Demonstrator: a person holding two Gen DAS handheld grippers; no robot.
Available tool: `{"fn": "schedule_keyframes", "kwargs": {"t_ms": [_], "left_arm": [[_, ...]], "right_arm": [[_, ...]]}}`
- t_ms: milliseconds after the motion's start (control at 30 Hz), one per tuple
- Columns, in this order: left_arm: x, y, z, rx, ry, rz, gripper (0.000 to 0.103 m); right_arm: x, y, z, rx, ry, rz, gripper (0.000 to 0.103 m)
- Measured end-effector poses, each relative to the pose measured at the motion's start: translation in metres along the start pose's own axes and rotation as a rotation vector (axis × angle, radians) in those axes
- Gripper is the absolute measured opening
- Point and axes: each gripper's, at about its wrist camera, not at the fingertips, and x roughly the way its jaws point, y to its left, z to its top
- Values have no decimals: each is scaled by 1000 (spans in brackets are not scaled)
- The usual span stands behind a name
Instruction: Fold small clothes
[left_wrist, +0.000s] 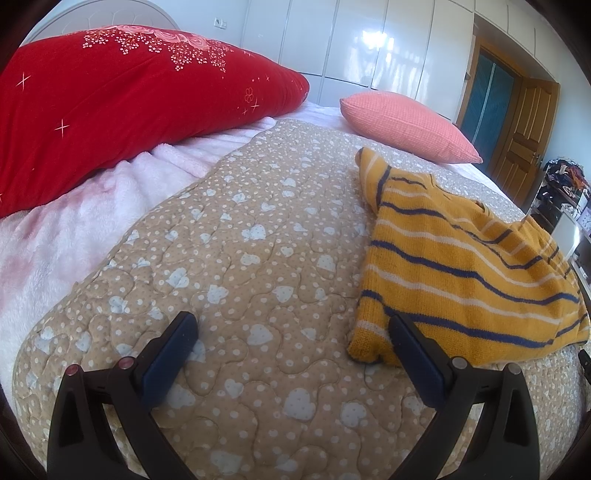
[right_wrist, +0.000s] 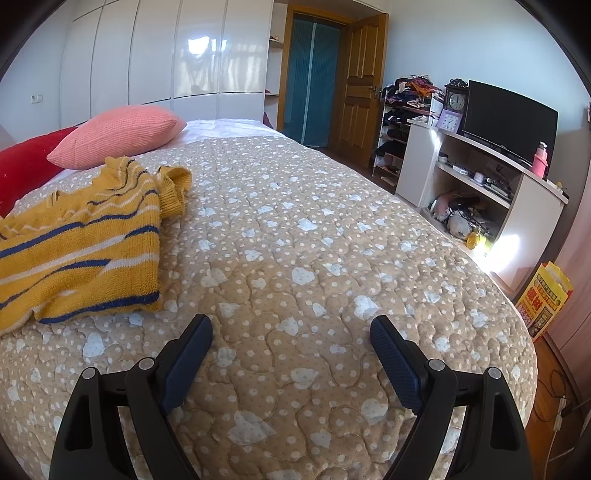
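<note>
A small yellow knitted sweater (left_wrist: 461, 269) with blue and white stripes lies loosely folded on the tan quilt (left_wrist: 258, 258). In the left wrist view it is at the right, and my left gripper (left_wrist: 291, 325) is open and empty, its right finger over the sweater's near left corner. In the right wrist view the sweater (right_wrist: 81, 243) lies at the left. My right gripper (right_wrist: 291, 325) is open and empty above the quilt (right_wrist: 314, 240), to the right of the sweater and apart from it.
A red pillow (left_wrist: 122, 99), a pink fleece blanket (left_wrist: 74, 221) and a pink pillow (left_wrist: 406, 125) lie at the bed's head. A white TV stand (right_wrist: 480, 184) with a monitor, a cluttered shelf (right_wrist: 406, 110) and a wooden door (right_wrist: 362, 81) are to the right of the bed.
</note>
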Motion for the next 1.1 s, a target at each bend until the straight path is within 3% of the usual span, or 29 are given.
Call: {"fn": "schedule_keyframes", "kwargs": {"t_ms": [633, 733, 800, 867, 967, 1100], "left_arm": [[-7, 5, -4, -28, -37, -33, 103], [-3, 3, -1, -27, -1, -24, 103], [2, -2, 8, -9, 75, 7, 103], [5, -3, 20, -37, 99, -25, 103], [8, 5, 39, -141, 77, -82, 103], [13, 12, 65, -209, -8, -51, 103]], "right_arm": [[-3, 12, -2, -53, -24, -110, 94], [-2, 11, -2, -44, -16, -99, 94], [4, 10, 3, -42, 31, -84, 95], [12, 2, 14, -11, 113, -31, 98], [31, -18, 33, 84, 190, 40, 99], [70, -25, 56, 132, 279, 49, 103]]}}
